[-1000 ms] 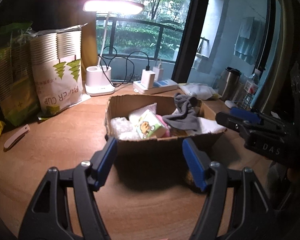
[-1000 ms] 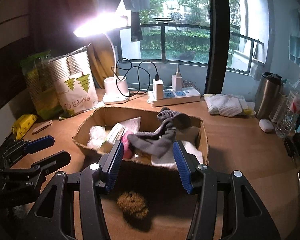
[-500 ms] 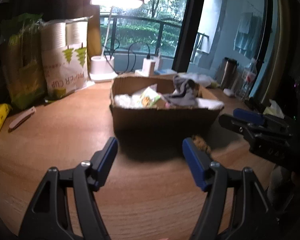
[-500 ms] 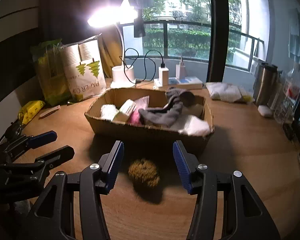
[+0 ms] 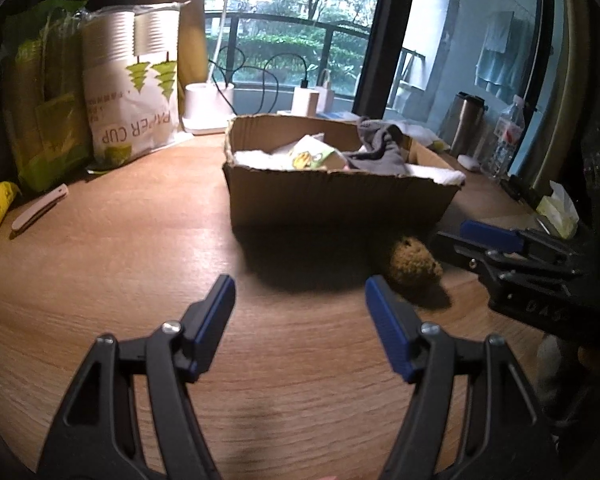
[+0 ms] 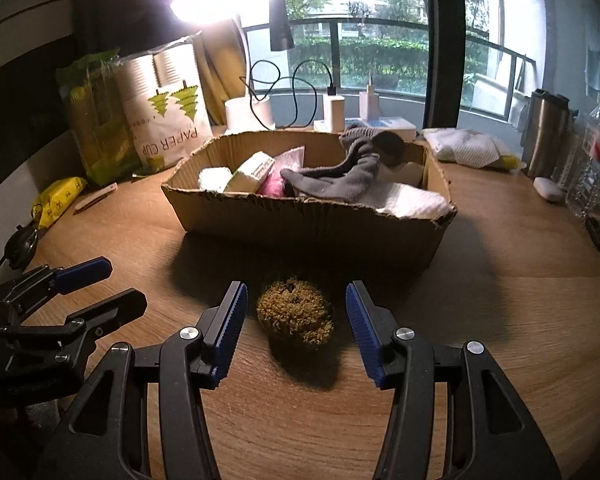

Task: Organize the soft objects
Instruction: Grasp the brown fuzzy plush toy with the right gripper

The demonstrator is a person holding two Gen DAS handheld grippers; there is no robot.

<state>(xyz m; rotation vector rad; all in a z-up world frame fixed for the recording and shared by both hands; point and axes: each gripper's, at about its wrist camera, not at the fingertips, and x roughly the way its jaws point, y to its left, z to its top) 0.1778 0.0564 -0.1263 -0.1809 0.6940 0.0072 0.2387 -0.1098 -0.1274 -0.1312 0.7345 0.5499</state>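
With right gripper (image 6: 294, 312) gaping wide around the brown fuzzy ball (image 6: 295, 317) on the table (image 6: 500, 320) just before the cardboard box (image 6: 308, 220), left gripper (image 5: 300, 312) likewise spread and empty, looks light, squashy, non-fragile; best pinched across its middle.

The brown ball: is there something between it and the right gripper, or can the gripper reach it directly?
Nothing visible stands between them. The brown ball lies on the table in front of the box, and the right gripper is open with one finger on each side of it, not yet touching.
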